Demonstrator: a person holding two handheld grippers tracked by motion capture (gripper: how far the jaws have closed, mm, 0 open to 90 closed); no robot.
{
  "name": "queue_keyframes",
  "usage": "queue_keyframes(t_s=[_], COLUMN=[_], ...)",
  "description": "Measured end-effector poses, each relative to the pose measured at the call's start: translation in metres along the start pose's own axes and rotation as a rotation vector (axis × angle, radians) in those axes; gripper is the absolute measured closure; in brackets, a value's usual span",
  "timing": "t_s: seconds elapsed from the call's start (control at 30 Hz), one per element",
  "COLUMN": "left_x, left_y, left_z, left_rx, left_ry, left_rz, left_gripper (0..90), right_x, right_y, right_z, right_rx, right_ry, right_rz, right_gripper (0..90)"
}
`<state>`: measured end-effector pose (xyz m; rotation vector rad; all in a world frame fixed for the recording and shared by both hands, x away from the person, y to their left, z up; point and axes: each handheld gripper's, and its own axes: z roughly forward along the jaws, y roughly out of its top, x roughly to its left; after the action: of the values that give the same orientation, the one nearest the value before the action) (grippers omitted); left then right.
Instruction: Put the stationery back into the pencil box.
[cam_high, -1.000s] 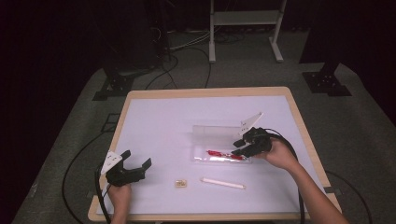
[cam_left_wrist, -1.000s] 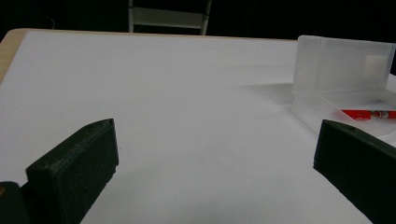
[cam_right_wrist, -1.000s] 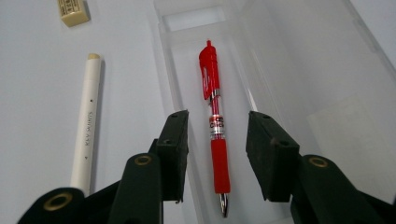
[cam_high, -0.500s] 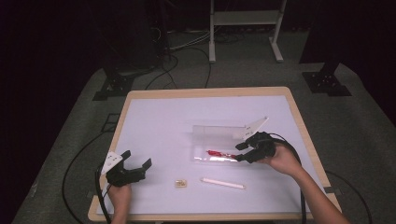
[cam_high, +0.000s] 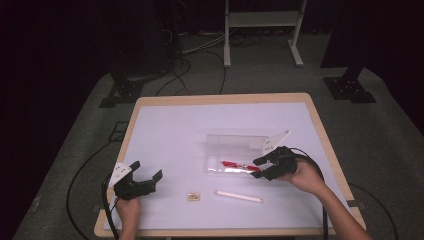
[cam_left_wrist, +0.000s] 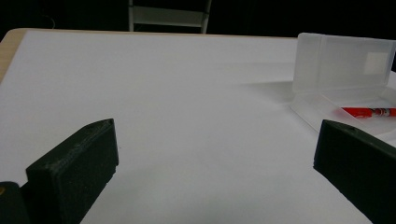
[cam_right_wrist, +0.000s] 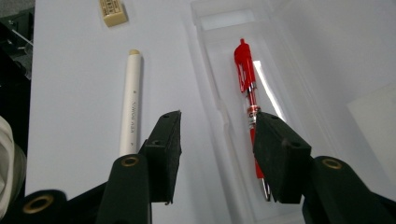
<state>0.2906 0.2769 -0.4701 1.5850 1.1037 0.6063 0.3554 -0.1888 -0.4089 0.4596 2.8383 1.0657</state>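
A red pen lies inside the open clear plastic case at the table's middle right. My right gripper hovers at the case's right end, and its jaws have just been opening, with nothing between them. In the right gripper view the red pen lies in the case tray, partly behind the right jaw of the gripper. A white pen lies outside the case. My left gripper rests open at the front left, its jaws wide apart over bare table.
The white pen and a small tan eraser lie on the white table top near the front edge. The case's lid stands upright behind its tray. Cables and stand legs lie on the floor beyond the table.
My right gripper has drawn back from the case toward the table's front right, and its jaws stand wider than before. The red pen stays in the case. The left gripper has kept still.
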Motion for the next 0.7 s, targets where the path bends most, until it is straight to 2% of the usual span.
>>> queue_keyframes(t_s=[0.2,0.37,0.57,0.7], left_x=[0.0,0.0,0.0,0.0], left_y=[0.0,0.0,0.0,0.0], left_z=[0.001,0.001,0.0,0.0], left_rx=[0.001,0.002,0.0,-0.001], left_ry=[0.005,0.005,0.002,0.002], left_rz=[0.0,0.001,-0.001,-0.002], left_gripper=[0.0,0.0,0.0,0.0], right_x=[0.006,0.012,0.018,0.021], right_y=[-0.001,-0.003,-0.004,-0.004], right_z=[0.003,0.007,0.009,0.011], right_rx=[0.005,0.006,0.007,0.008], right_ry=[0.008,0.019,0.036,0.043], right_rz=[-0.014,-0.007,-0.028,-0.022], right_gripper=[50.9,51.6,54.0,54.0])
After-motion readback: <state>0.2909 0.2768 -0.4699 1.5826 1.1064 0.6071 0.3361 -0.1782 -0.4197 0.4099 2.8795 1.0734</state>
